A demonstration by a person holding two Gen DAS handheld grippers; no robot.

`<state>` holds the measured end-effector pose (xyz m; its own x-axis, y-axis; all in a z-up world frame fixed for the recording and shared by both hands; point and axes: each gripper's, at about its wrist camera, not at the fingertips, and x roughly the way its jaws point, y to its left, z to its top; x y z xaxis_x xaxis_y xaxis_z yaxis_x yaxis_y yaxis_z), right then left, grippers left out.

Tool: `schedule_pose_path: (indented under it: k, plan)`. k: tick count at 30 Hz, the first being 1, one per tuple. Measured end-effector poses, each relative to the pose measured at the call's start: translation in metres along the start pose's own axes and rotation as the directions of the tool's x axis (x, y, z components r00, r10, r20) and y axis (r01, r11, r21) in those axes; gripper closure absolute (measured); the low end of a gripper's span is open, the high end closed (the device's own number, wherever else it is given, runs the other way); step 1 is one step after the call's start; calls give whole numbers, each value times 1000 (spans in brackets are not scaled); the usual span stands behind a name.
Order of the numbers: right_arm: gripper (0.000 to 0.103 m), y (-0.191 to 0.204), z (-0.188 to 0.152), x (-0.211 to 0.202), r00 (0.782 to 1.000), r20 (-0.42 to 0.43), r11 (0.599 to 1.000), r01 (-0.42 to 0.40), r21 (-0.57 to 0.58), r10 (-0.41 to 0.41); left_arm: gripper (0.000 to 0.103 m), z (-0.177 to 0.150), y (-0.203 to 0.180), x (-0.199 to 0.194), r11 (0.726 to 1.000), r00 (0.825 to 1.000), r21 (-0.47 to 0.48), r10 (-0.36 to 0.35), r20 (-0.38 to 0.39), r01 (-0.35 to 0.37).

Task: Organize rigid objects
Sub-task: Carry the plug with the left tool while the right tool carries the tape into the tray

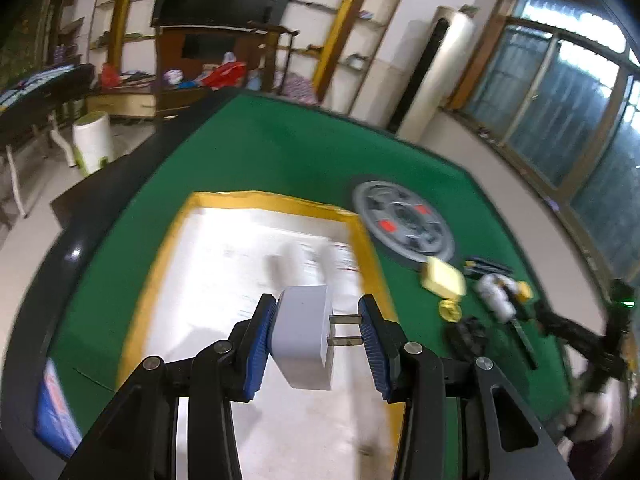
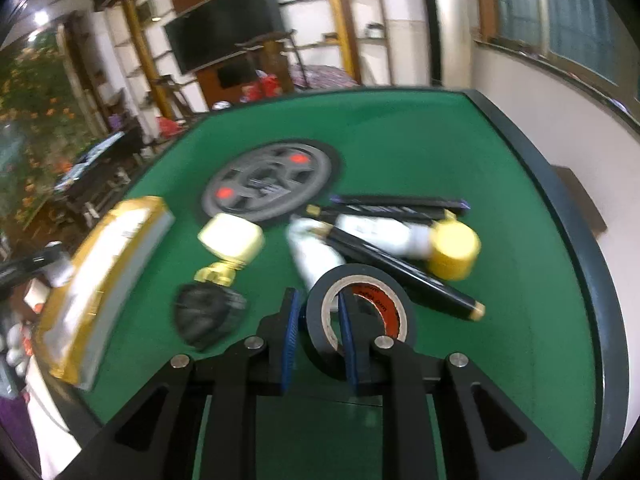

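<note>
Black hand-held gripper [image 2: 318, 336], 2 ribbed blue pads [image 2: 289, 340], silver screws.

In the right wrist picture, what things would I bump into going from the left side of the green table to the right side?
Gold-edged box → black lumpy thing → black tape roll in the right hand-held gripper → yellow cap.
</note>
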<state>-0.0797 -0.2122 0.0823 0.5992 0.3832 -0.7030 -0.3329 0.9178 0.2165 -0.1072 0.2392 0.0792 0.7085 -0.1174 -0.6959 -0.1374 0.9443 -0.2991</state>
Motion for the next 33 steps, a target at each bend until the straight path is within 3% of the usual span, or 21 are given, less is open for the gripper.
schedule_pose_path:
  k: [3, 9, 19, 21, 23, 26, 33]
  plan:
    - [84, 29, 9, 1, 998, 1, 998, -58, -31, 58, 58, 12, 16, 19, 998, 997, -1, 66, -26, -66]
    - [84, 88, 16, 16, 986, -34, 982, -164, -89, 162, 58, 30, 40, 58, 992, 988, -14, 125, -96, -127]
    - [84, 170, 19, 42, 967, -94, 951, -249, -182, 236, 57, 43, 41, 103, 994, 981, -41, 90, -173, -99]
    - [84, 180, 20, 45, 965, -103, 947, -258, -191, 242, 49, 45, 45, 110, 994, 981, -73, 63, -184, -77]
    - [84, 190, 20, 49, 962, -114, 942, -269, -199, 250, 33, 47, 49, 112, 993, 981, -107, 23, -194, -45]
    - [84, 202, 20, 52, 959, -124, 937, -277, -213, 255, 32, 52, 50, 109, 990, 982, -141, -33, -189, 6]
    - [84, 227, 20, 58, 950, -151, 922, -302, -242, 272, 32, 64, 56, 72, 987, 994, -154, -61, -94, 47]
